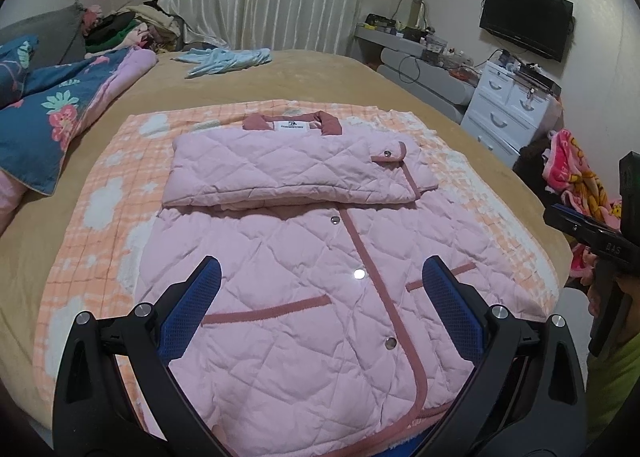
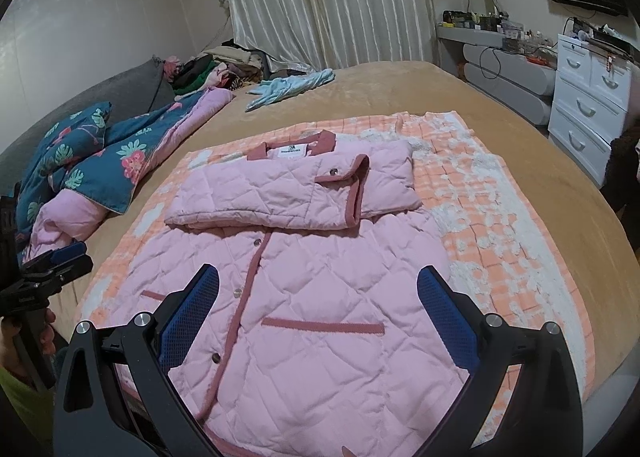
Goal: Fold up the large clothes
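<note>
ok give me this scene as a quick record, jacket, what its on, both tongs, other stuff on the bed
jacket: pink quilted jacket, front up, sleeves folded across the chest
under it: orange checked blanket on the tan bed
left tongs: open, above the jacket's hem, holding nothing
right tongs: open, above the hem, holding nothing
other things: blue flowered quilt at the left, light blue garment at the far end
fold state: sleeves in, body not yet folded
</note>
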Demonstrator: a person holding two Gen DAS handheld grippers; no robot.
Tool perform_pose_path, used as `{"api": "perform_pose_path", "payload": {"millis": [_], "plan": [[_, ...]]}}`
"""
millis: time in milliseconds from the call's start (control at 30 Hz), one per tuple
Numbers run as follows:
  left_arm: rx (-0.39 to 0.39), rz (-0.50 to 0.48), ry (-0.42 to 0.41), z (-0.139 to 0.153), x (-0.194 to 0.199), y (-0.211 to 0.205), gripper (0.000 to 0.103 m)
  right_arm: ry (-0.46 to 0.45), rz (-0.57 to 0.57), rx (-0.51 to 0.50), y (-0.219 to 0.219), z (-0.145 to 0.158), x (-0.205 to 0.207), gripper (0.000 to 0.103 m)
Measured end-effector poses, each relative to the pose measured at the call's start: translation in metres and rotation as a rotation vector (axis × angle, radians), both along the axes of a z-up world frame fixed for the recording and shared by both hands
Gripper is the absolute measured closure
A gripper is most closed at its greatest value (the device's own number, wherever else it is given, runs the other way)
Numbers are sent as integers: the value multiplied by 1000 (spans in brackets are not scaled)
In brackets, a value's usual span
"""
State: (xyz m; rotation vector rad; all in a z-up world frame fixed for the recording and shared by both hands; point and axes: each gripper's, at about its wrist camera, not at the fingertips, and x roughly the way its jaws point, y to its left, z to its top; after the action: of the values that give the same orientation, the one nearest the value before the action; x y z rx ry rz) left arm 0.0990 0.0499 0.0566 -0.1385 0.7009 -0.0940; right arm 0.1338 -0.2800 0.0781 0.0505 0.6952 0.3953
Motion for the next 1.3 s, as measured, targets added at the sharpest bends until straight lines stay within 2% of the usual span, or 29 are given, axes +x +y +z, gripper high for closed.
{"api": "perform_pose_path", "payload": {"millis": [500, 833, 1300], "plan": [[10, 44, 25, -24, -20, 9, 8, 11, -3, -37, -19, -16, -18, 4], [37, 78, 79, -53, -35, 19, 8, 42, 29, -75, -17, -45, -23, 4], [66, 102, 155, -87, -45, 26, 8, 83, -16, -101, -39, -67, -26, 4]]}}
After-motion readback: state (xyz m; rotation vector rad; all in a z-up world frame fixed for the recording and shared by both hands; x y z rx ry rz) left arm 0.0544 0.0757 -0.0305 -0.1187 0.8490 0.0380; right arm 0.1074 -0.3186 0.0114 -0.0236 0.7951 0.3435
